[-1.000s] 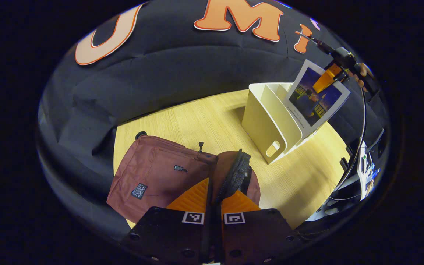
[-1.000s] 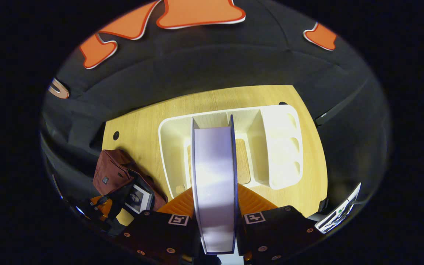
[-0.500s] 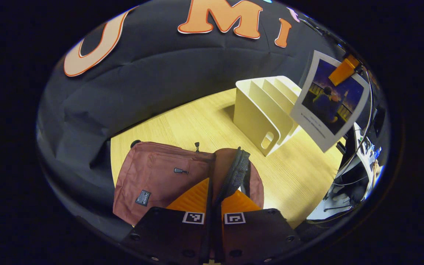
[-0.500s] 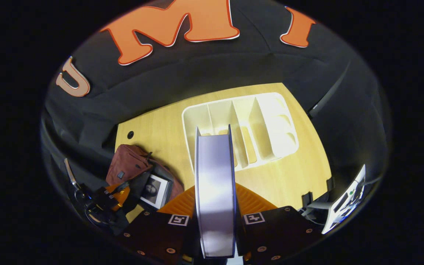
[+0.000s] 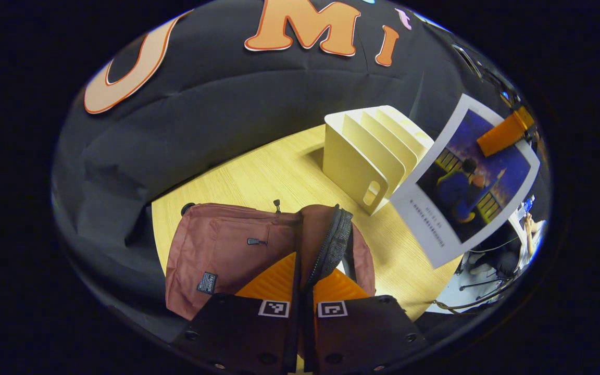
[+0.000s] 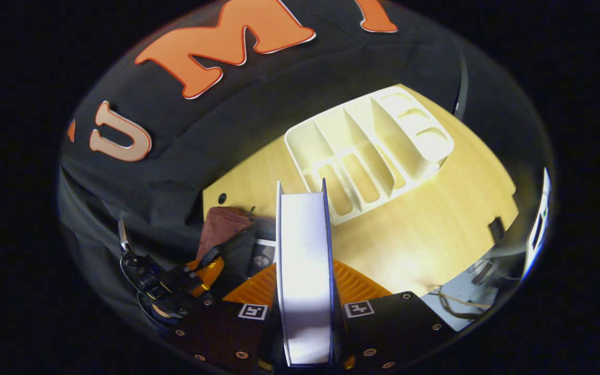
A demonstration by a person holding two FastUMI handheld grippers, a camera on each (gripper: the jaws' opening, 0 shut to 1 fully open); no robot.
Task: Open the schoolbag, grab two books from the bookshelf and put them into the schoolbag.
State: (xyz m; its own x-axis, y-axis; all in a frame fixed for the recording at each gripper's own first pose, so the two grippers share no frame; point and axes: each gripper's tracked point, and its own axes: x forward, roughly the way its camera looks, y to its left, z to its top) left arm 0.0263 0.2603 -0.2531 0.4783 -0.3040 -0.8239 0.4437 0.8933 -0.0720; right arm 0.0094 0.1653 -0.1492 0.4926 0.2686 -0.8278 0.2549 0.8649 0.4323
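Maroon fabric sits pinched in my left tongs, clenched on the zipper edge of the schoolbag, which lies on the tabletop with its mouth held up. My right tongs grip a book by its edge, up in the air between the bag and the cream bookshelf. Inside the bag's opening, another book shows.
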